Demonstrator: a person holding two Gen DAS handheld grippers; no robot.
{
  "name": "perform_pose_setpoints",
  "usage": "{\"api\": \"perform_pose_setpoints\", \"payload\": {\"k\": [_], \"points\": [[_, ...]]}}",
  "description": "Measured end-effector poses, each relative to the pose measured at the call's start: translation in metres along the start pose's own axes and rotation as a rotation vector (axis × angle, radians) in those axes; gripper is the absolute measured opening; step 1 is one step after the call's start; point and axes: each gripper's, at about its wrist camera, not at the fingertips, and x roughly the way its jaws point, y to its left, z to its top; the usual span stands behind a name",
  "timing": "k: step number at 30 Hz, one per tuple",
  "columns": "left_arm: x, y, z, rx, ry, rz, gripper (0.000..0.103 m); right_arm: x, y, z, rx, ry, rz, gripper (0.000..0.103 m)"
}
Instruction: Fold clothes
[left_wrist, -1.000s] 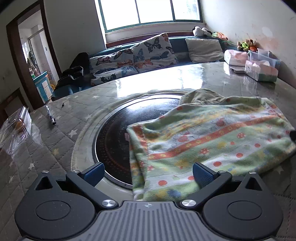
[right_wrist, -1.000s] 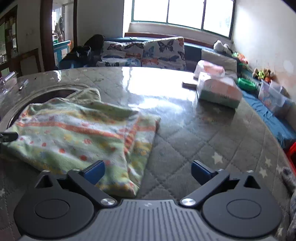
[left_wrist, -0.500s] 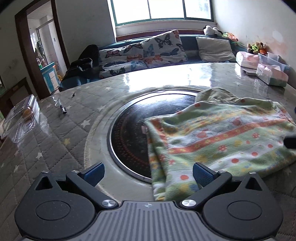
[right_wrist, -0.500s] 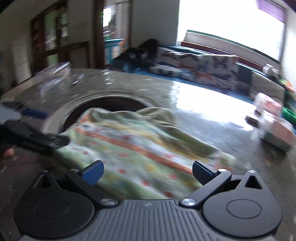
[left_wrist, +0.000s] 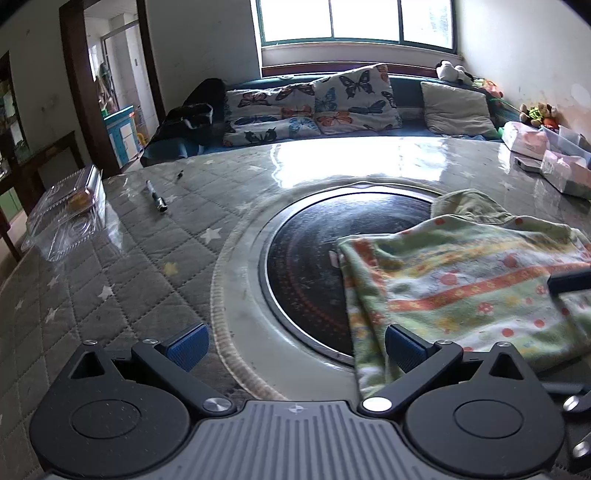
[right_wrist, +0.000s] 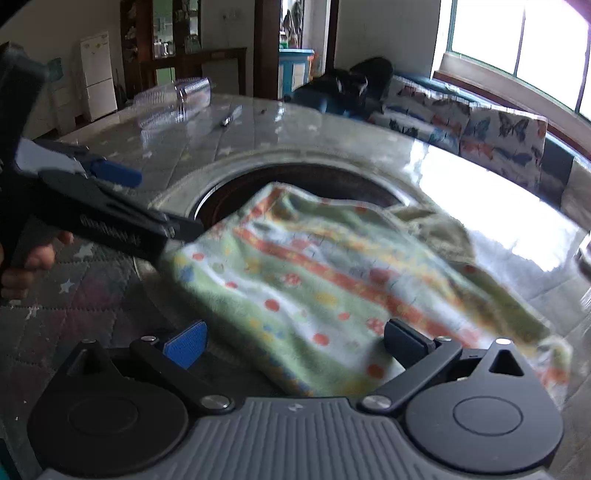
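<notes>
Garment (left_wrist: 461, 280) lay folded at least once, ahead of and between the right gripper (right_wrist: 295, 345) fingers, right of the left gripper (left_wrist: 295, 343) fingers. Both sets were spread, holding nothing. Judged partly done; further folds probably remained.

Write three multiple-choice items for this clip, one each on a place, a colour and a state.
1. Where does the patterned cloth lie?
A. on the sofa
B. partly over the dark round inset of the table
C. on the floor

2. What colour are the pads of the left tongs?
A. blue
B. red
C. white

3. How are the right tongs?
A. shut on the cloth
B. shut, empty
C. open

Answers:
B, its left edge overlaps the inset.
A, both pads show blue.
C, the fingers stand wide apart with nothing between them.
</notes>
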Motion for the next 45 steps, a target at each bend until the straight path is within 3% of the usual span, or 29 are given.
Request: {"api": "perform_pose_setpoints", "payload": {"k": [14, 24, 32, 43, 45], "points": [[0.008, 0.01, 0.001, -0.052, 0.039, -0.027, 0.103, 0.002, 0.003, 0.002, -0.009, 0.027, -0.013, 0.103], [0.011, 0.01, 0.002, -0.062, 0.055, -0.03, 0.103, -0.009, 0.028, 0.016, -0.109, -0.01, 0.01, 0.098], [0.013, 0.017, 0.006, -0.1, 0.066, -0.052, 0.103, -0.001, 0.05, 0.028, -0.192, 0.003, 0.048, 0.075], [0.016, 0.038, 0.019, -0.262, 0.107, -0.124, 0.103, 0.011, 0.066, 0.037, -0.266, -0.001, 0.078, 0.045], [0.017, 0.039, 0.019, -0.291, 0.12, -0.145, 0.103, 0.013, 0.068, 0.038, -0.273, -0.004, 0.091, 0.034]]}}
